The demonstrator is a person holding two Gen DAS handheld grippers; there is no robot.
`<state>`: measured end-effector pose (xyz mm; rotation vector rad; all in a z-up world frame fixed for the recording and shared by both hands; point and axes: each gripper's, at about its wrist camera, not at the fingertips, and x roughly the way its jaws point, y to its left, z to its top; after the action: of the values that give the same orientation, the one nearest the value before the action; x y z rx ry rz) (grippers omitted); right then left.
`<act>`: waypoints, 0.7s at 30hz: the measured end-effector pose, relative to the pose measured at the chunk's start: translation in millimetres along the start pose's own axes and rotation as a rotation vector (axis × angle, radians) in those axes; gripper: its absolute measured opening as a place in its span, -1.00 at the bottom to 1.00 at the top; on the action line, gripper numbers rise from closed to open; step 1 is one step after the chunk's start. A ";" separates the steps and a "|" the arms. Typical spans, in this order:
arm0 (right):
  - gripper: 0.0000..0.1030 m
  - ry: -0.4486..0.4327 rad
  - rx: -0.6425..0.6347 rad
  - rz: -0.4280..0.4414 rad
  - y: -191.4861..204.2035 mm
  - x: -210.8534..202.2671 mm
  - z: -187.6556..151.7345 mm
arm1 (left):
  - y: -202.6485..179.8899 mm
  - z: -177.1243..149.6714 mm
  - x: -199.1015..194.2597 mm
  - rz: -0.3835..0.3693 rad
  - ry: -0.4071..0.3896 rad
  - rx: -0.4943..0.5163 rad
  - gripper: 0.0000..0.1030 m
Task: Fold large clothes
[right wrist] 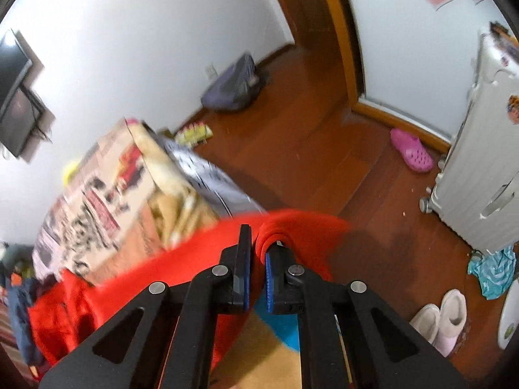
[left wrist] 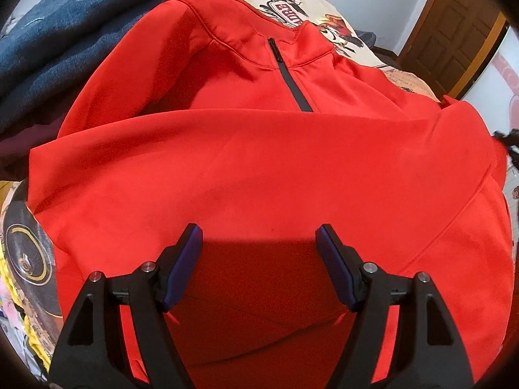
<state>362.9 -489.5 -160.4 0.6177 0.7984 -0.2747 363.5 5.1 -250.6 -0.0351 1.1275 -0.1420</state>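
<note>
**Pullover half-folded on bed, right gripper clamped on a fold of it**

Left gripper [left wrist: 259,231]: jaws wide, nothing between the pads. It points steeply down over the near part of the red pullover [left wrist: 259,168] and casts a shadow on the cloth just below it. Whether the pads touch the fabric, I cannot tell.

Red pullover lies spread on the printed bedspread [left wrist: 292,3], collar and dark zipper [left wrist: 290,74] at the far side. A wide panel of the cloth is folded across the middle and covers the lower end of the zipper. Blue denim garment [left wrist: 65,32] sits far left, touching the pullover's shoulder.

Right gripper [right wrist: 258,243]: jaws nearly together, pinching a bunched fold of the red pullover [right wrist: 292,227] between the blue pads [right wrist: 268,265]. Cloth wraps over the right fingertip and trails left and near toward the bed. This view is motion-blurred.

Beyond the right gripper: wooden floor [right wrist: 324,162], pink clog [right wrist: 411,150] at far right near the wall, white suitcase [right wrist: 480,162] on the right, pale slippers [right wrist: 441,321] near right, dark bag [right wrist: 233,87] against the far wall.
</note>
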 end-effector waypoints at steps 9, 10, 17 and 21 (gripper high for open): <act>-0.90 -0.149 -0.106 0.126 50.2 -83.1 12.7 | 6.8 -0.1 -16.8 0.011 -0.042 -0.034 0.40; -0.90 -0.161 -0.136 0.141 60.2 -92.1 11.9 | 8.9 -0.1 -22.5 0.012 -0.056 -0.038 0.40; -0.90 -0.205 -0.284 0.237 124.7 -126.7 -7.0 | 21.7 -1.3 -65.0 0.022 -0.157 -0.050 0.41; -0.90 -0.193 -0.378 0.272 155.4 -131.5 -29.5 | 28.4 -6.1 -89.2 0.025 -0.213 -0.045 0.41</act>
<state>327.3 -348.2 -15.3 0.3311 0.5525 0.0668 323.2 45.1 -176.0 -0.0745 0.9176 -0.0878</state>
